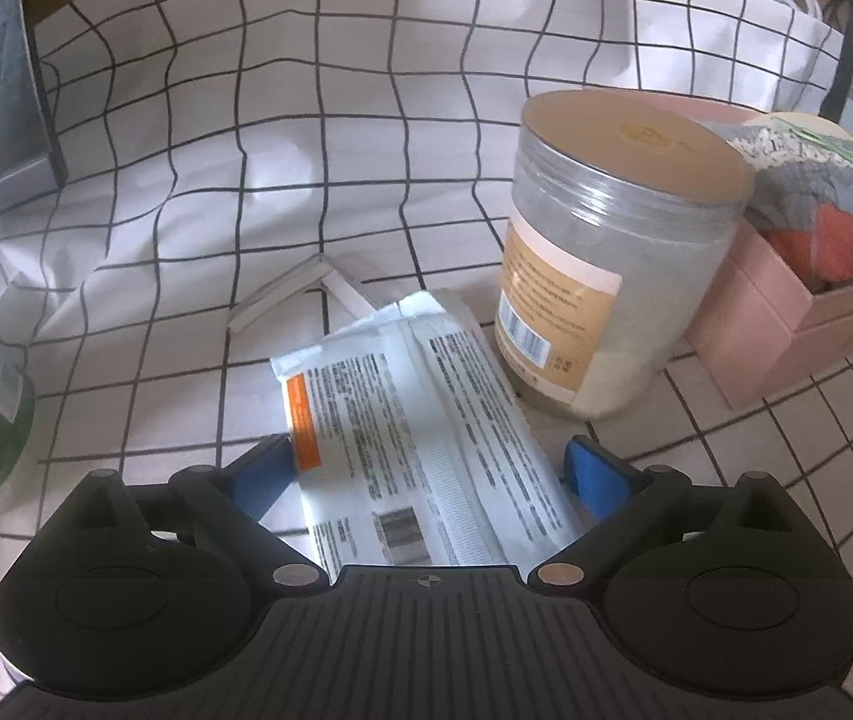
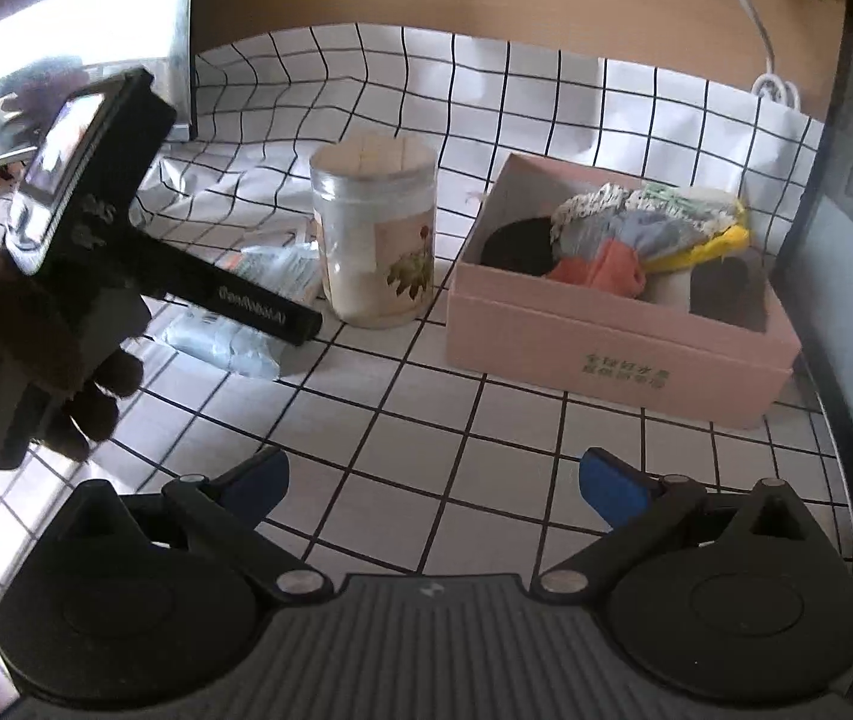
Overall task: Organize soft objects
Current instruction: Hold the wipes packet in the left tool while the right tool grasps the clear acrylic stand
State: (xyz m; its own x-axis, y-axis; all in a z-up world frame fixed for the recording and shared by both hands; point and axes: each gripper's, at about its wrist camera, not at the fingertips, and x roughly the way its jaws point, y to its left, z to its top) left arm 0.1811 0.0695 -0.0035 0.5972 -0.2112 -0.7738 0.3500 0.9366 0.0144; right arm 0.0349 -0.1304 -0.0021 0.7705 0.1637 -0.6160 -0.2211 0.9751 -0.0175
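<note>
Flat white printed soft packet [image 1: 426,414] straddled lengthwise by wide-spread left gripper [image 1: 432,468]; right gripper [image 2: 432,480] wide, unloaded, farther off.

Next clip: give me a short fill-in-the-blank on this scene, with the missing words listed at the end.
1. The soft cloths lie inside a pink ____.
2. The printed packet lies between the blue fingers of the ____ gripper.
3. The lidded jar stands ____ on the checked cloth, between the packet and the box.
4. The right gripper holds ____.

Missing words: box; left; upright; nothing
</note>
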